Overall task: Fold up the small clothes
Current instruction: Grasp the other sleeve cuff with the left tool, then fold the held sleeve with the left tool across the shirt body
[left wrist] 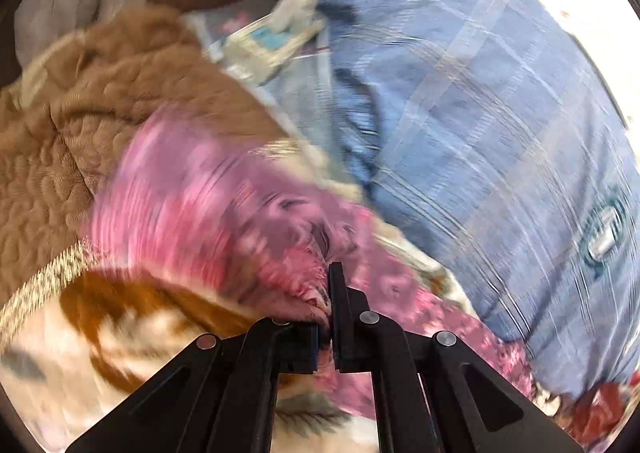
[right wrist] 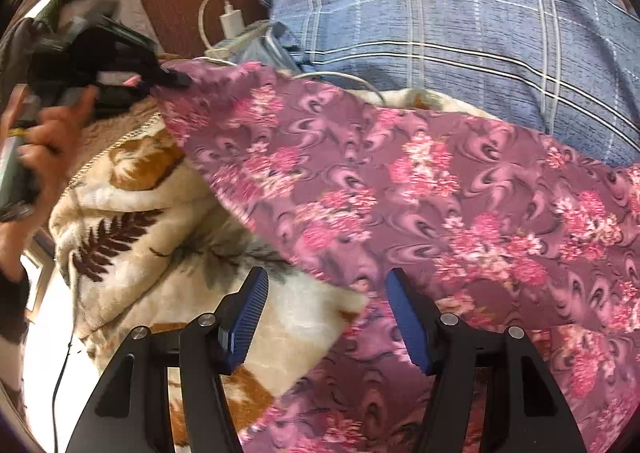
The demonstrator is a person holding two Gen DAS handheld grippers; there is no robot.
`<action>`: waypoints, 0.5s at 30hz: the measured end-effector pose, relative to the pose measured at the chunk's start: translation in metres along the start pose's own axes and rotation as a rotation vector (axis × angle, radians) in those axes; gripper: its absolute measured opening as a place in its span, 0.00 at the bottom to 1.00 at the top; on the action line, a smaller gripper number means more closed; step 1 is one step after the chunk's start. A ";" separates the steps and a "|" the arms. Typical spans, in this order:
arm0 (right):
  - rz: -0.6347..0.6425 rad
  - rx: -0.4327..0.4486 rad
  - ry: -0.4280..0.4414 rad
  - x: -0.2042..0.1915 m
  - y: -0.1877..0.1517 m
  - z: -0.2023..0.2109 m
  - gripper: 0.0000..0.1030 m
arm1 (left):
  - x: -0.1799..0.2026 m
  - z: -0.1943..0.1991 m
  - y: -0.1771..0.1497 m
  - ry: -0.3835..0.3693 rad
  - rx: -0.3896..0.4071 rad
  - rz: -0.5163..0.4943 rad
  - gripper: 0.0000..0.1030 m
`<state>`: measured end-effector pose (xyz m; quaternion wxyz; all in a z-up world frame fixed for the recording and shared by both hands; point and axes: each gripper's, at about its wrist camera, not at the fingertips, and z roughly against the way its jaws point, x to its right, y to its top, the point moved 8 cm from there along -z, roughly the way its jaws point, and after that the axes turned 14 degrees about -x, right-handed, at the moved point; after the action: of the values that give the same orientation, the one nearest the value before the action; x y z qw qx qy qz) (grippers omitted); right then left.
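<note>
A pink-purple floral cloth (right wrist: pixel 400 189) lies spread over a cream leaf-print blanket (right wrist: pixel 132 253). My left gripper (left wrist: pixel 329 293) is shut on a bunched edge of the floral cloth (left wrist: pixel 224 213); that view is motion-blurred. The left gripper also shows in the right wrist view (right wrist: pixel 172 77), pinching the cloth's far left corner and lifting it. My right gripper (right wrist: pixel 326 293) is open with blue pads, hovering just above the cloth's near edge, holding nothing.
A person in a blue plaid shirt (right wrist: pixel 460 21) sits close behind the cloth. A white charger and cable (right wrist: pixel 230 23) lie at the back. A brown fuzzy blanket (left wrist: pixel 80 125) lies to the left. A hand (right wrist: pixel 48 141) holds the left gripper.
</note>
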<state>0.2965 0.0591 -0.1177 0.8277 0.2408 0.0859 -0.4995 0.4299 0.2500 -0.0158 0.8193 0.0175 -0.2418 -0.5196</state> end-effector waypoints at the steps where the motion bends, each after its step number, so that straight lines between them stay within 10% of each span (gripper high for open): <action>1: -0.020 0.005 0.004 0.006 -0.001 0.007 0.62 | 0.013 0.007 -0.007 0.009 0.014 -0.028 0.03; 9: -0.156 0.084 -0.001 0.062 -0.052 0.076 0.62 | 0.133 0.062 -0.089 0.095 0.127 -0.273 0.03; 15: -0.346 0.114 -0.061 0.146 -0.121 0.123 0.63 | 0.209 0.050 -0.168 0.099 0.067 -0.400 0.03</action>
<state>0.2504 -0.1623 -0.1044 0.7168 0.2539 0.0724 -0.6454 0.3394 0.0040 0.0606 0.7098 0.1178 -0.2100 -0.6620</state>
